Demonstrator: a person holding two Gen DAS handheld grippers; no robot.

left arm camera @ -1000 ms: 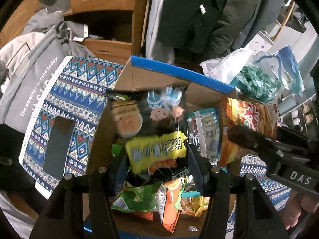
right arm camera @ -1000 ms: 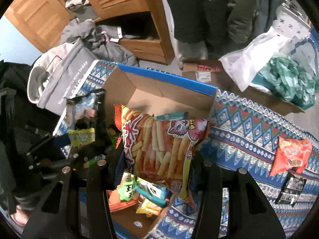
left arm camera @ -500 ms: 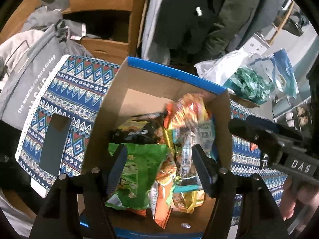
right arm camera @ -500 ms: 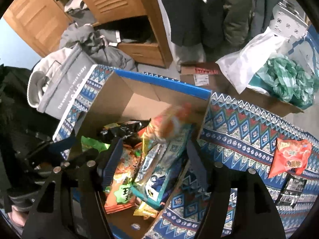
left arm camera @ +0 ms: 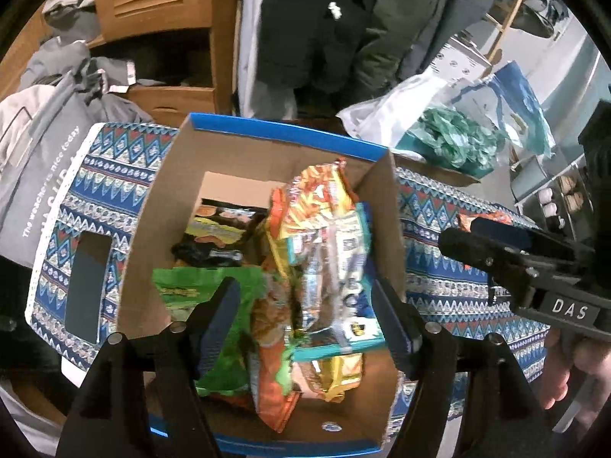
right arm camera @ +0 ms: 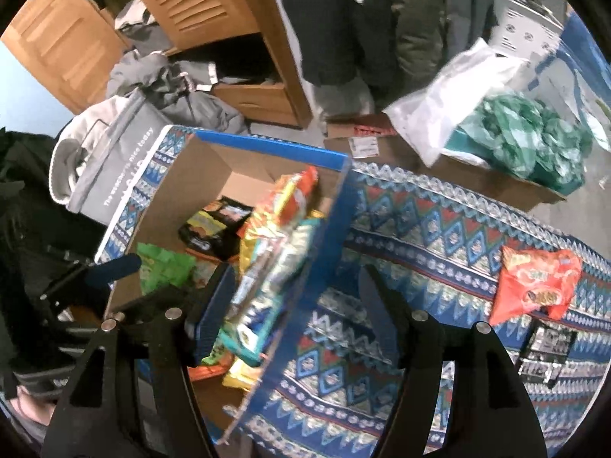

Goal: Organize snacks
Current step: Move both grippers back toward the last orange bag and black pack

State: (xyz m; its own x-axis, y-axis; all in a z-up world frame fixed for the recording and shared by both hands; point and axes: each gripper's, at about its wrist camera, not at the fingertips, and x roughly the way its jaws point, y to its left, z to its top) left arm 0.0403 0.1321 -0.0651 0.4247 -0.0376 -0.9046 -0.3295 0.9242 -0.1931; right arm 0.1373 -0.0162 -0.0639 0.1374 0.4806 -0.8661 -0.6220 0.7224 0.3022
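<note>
Both claws, left (left arm camera: 305, 318) and right (right arm camera: 296, 307), empty, jaws just opened. Red bag (right arm camera: 534, 286) at 3 o'clock of box (right arm camera: 267, 145) looks light, crinkly, slippery; pinch a sealed edge.

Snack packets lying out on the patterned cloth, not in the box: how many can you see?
2. A red-orange packet lies on the patterned cloth right of the cardboard box, and a black packet sits just below it. Others may be hidden outside the view.

A lived-in home bedroom: wooden louvred wardrobe (left arm camera: 152, 0), hanging coats (left arm camera: 324, 19), heaped clothes (right arm camera: 172, 87).
</note>
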